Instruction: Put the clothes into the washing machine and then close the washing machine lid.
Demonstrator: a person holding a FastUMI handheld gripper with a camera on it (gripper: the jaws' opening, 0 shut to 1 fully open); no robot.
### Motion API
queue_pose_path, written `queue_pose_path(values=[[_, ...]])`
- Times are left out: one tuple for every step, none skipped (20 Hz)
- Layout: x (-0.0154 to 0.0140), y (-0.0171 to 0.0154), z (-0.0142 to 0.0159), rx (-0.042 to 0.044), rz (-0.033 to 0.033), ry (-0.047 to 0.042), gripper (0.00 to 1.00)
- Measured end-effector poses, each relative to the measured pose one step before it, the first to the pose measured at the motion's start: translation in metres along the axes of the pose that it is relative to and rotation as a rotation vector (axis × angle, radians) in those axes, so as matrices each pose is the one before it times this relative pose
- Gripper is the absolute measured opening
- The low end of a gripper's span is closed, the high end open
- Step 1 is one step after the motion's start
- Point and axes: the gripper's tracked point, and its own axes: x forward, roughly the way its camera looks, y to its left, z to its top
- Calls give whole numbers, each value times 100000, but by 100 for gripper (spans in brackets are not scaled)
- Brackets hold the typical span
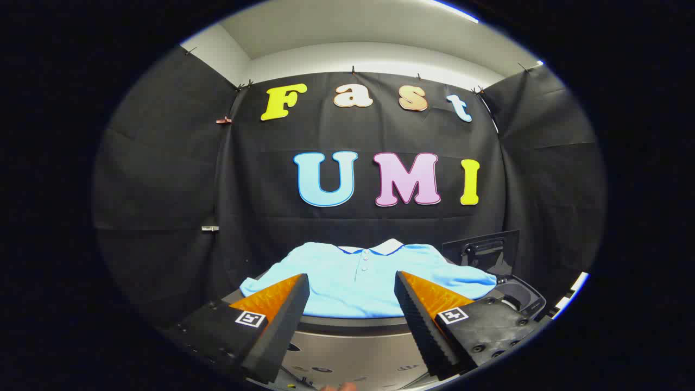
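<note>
A light blue polo shirt [358, 282] with a white collar lies spread flat on top of a grey machine surface [353, 347], just beyond my fingers. To its right the washing machine's dark lid [480, 251] stands raised over the drum opening [516, 298]. My gripper [353, 320] hovers above the near edge of the surface, open, with a wide gap between the fingers and nothing in it. The shirt's lower hem shows through that gap.
Black cloth walls close the booth behind and on both sides. The grey front panel [320, 369] of the machine with small markings lies below my fingers. A fingertip [339, 386] of a person's hand shows at the very bottom.
</note>
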Motion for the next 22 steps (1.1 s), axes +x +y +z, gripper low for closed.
queue_pose_path(values=[[-32,357,-199,125,809,248,99],[57,304,-170,27,501,402,99],[14,243,41,-293,399,9,99],[-111,200,92,-474,531,-297,99],[-88,189,154,-608,-40,-375,99],[56,45,13,-116,134,-40,99],[-88,232,-72,224,472,24,99],[81,108,-13,-40,10,67,99],[3,45,12,-248,-10,135,99],[113,39,-33,-202,158,267,99],[66,121,68,-286,643,-201,99],[-7,75,375,-570,-27,-777,99],[-15,-162,249,-555,-294,-629,99],[105,-134,22,-259,-421,-291,99],[31,-132,-82,191,-450,87,99],[211,-34,-104,427,-360,-178,99],[134,-88,12,389,-780,80,99],[123,-103,-32,222,-525,292,99],[80,-40,-58,42,-86,163,99],[120,-162,52,-191,-346,-9,99],[162,-91,139,-55,-319,-51,99],[232,-195,168,118,-379,-293,99]])
